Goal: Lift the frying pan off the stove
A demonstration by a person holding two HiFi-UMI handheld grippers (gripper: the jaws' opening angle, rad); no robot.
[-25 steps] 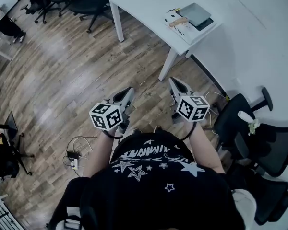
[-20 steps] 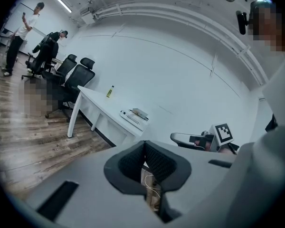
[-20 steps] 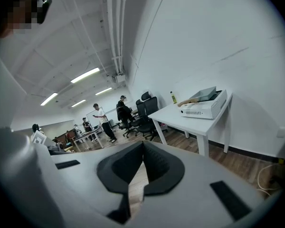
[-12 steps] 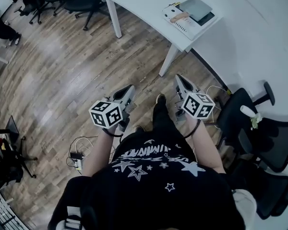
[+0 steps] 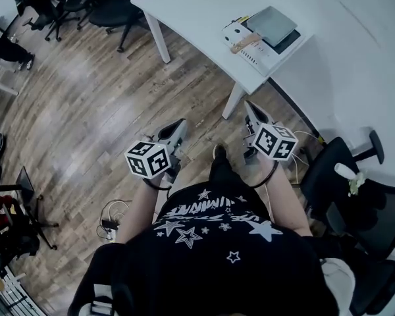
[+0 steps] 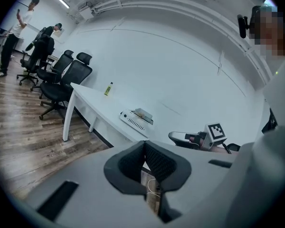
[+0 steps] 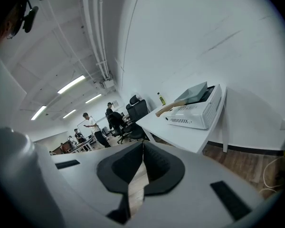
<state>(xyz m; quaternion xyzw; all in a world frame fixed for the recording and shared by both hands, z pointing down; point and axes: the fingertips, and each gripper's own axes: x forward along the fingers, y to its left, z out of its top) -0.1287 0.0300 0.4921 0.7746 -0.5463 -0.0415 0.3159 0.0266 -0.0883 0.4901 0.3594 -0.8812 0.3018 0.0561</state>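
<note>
Although the shirt (image 5: 214, 239) bears lettering, none is legible.

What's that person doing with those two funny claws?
A person stands on the wooden floor with a claw in each hand. The left claw and the right claw are both shut and hold nothing. They point toward a white table, where a small white stove sits with a grey pan on top. Neither claw has reached the pan yet, so the lifting has not begun.
</note>
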